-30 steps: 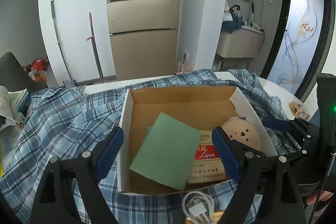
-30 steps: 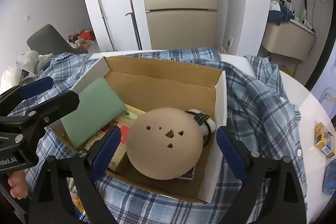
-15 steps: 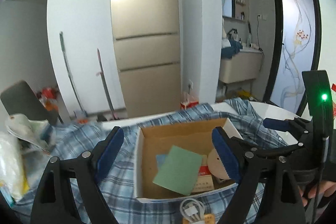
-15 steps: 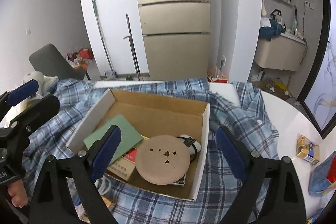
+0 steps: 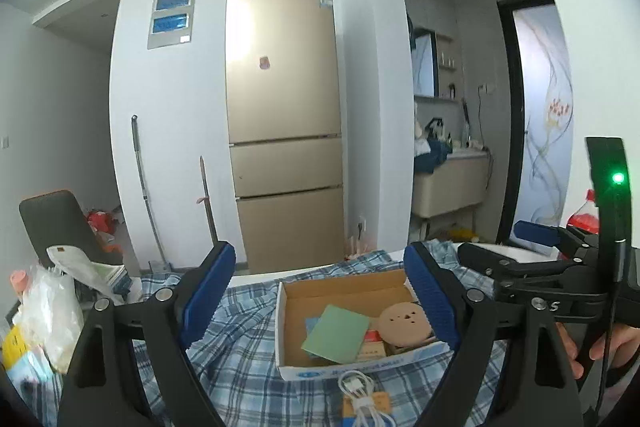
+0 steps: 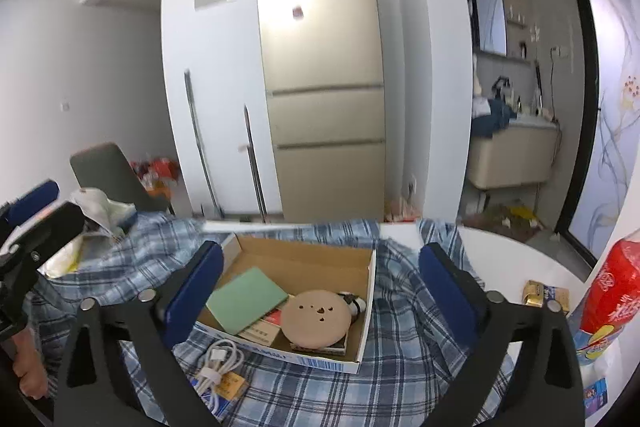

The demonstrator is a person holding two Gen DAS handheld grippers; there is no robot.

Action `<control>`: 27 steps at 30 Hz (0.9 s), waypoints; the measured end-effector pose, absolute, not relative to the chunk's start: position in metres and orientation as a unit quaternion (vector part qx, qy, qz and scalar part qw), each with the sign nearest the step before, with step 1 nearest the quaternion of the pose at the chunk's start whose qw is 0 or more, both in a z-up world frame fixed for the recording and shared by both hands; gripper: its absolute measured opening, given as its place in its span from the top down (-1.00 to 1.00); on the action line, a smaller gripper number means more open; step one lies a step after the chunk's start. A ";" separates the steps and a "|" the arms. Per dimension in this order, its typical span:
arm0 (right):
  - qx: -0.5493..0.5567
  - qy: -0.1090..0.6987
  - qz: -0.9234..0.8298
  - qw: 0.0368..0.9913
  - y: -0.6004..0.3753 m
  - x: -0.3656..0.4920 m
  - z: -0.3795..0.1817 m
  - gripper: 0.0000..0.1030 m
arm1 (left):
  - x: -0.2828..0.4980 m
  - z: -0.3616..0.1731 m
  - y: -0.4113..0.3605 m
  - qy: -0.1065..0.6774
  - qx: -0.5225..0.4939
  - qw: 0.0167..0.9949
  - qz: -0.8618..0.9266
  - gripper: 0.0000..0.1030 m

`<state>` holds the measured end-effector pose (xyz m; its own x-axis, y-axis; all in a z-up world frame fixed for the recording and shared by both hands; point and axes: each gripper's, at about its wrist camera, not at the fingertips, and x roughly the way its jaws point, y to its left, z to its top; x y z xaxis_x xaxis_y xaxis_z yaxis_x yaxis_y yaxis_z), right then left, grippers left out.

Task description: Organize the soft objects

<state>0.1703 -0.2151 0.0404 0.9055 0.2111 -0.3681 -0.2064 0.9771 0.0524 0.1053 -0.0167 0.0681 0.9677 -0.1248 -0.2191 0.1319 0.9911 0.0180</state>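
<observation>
One rectangular cardboard box [image 6: 304,255] on rumpled plaid shirt [image 6: 400,359].

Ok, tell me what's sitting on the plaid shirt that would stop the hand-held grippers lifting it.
The cardboard box sits on the middle of the plaid shirt, loaded with a green pad and a tan disc. A white cable lies on the cloth in front of it. Both hand-held grippers are open and empty.

Box [image 6: 366,311] on shirt [image 6: 404,371], cable [image 6: 218,361] in front
</observation>
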 end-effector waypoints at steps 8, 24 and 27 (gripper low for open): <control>0.009 0.127 0.105 0.986 -0.217 0.129 0.027 -1.00 | 0.070 0.031 -0.022 0.086 0.025 0.995 -0.051 -1.00; 0.007 0.141 0.104 0.984 -0.224 0.128 -0.026 -1.00 | 0.071 -0.016 -0.012 0.101 0.003 0.994 -0.043 -1.00; 0.006 0.138 0.104 0.985 -0.224 0.126 -0.027 -1.00 | 0.071 -0.015 -0.013 0.100 0.007 0.994 -0.041 -1.00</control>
